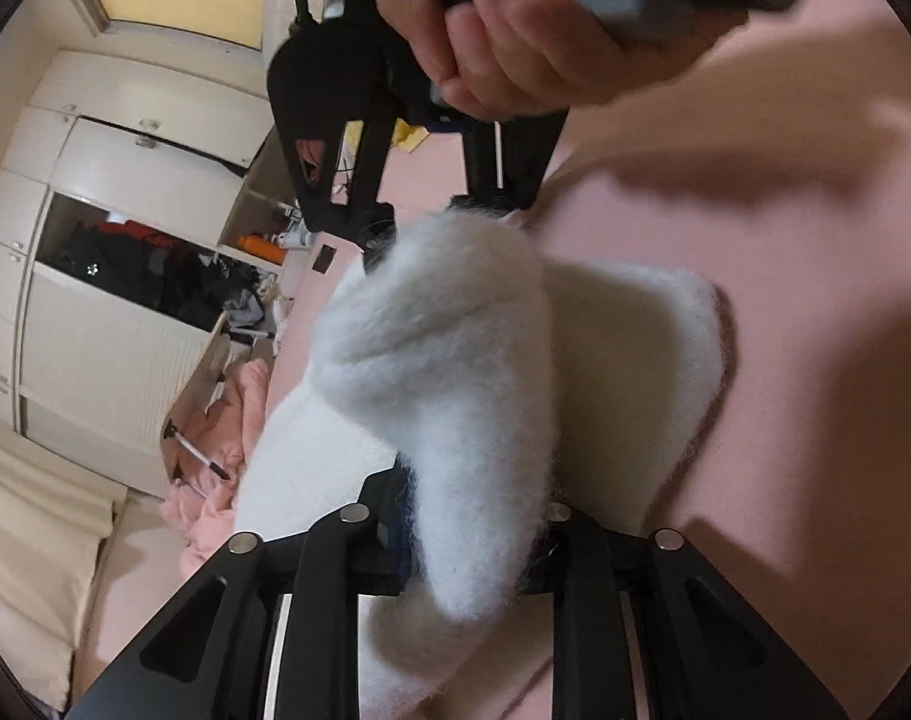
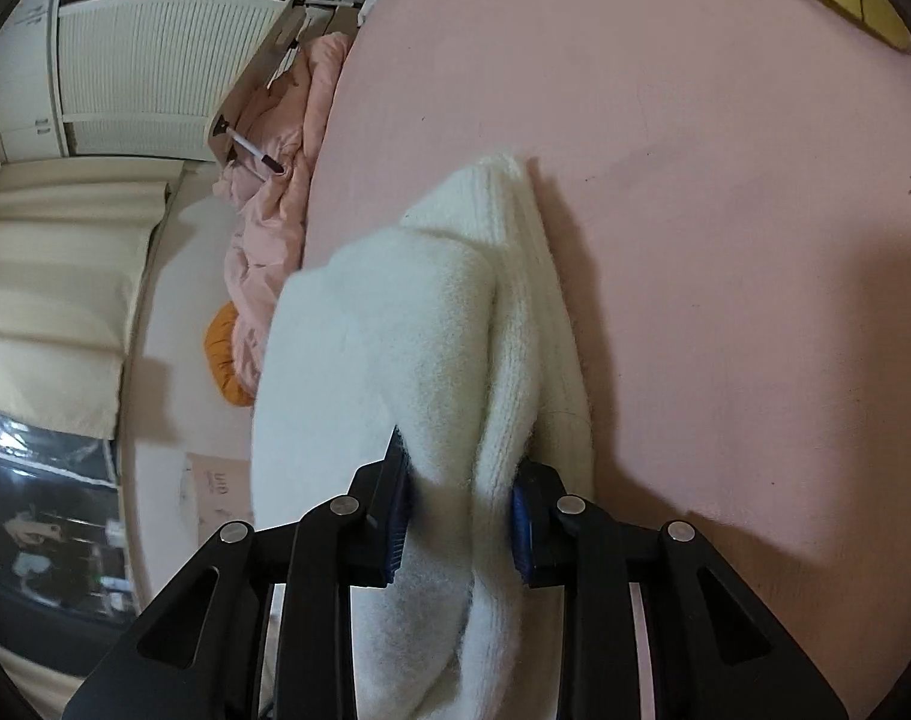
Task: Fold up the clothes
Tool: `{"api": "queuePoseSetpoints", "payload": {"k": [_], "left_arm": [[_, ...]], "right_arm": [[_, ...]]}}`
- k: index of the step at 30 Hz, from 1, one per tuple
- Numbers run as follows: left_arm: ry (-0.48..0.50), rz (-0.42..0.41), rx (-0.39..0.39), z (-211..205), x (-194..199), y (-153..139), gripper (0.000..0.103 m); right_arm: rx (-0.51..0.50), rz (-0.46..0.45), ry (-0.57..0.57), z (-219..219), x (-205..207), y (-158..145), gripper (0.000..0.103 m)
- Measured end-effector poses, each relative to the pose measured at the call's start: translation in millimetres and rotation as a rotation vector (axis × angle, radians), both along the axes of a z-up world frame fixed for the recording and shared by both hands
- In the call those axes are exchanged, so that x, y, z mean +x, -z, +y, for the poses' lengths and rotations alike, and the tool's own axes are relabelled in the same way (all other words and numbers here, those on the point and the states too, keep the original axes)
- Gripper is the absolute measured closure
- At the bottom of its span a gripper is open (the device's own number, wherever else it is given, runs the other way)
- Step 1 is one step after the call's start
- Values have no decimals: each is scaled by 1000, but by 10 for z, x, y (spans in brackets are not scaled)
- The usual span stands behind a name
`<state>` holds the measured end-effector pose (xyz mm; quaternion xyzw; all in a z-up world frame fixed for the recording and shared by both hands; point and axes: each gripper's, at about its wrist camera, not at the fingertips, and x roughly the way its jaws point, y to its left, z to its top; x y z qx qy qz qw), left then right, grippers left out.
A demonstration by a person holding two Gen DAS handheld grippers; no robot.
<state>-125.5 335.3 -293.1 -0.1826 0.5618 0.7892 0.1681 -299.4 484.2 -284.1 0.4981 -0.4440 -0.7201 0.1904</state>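
Meanwhile the white fluffy sweater (image 2: 431,324) lies bunched on the pink bed sheet (image 2: 725,150), pinched by both the right gripper (image 2: 458,516) and the left gripper (image 1: 473,516); beside the sheet's edge, a crumpled pink quilt (image 2: 275,198).

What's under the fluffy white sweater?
Under the white sweater lies a pink bed sheet, showing all around it. The part right beneath is covered, so anything hiding there can't be seen. Both claws, left and right, pinch bunched folds of it.
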Motion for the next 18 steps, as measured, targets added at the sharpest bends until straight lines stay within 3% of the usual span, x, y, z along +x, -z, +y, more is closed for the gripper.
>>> {"api": "queuePoseSetpoints", "payload": {"k": [2, 4, 5, 7, 8, 9, 10, 13, 15, 18], "left_arm": [[-3, 36, -3, -52, 33, -56, 43], [-35, 54, 68, -247, 115, -217, 7], [-52, 61, 106, -352, 158, -302, 3], [-120, 13, 217, -699, 189, -477, 3], [-156, -15, 274, -881, 202, -566, 2], [-201, -70, 338, -1077, 192, -633, 2], [-253, -141, 404, -1273, 143, -667, 2], [-361, -305, 570, -1738, -48, -704, 2], [-388, -330, 617, -1890, -147, -680, 4], [-386, -332, 632, -1929, -246, -615, 27]], "right_arm": [[75, 46, 7, -61, 25, -121, 66], [142, 80, 26, -53, 121, -286, 64], [178, 96, 31, -66, 192, -377, 62], [284, 136, 27, -140, 373, -580, 59], [351, 161, 19, -200, 482, -691, 48], [405, 203, 1, -278, 617, -807, 17], [437, 249, -16, -366, 762, -914, 3], [529, 380, -1, -614, 1234, -1145, 0], [675, 461, 49, -822, 1573, -1214, 0], [744, 555, 0, -1053, 1867, -1151, 0]]}}
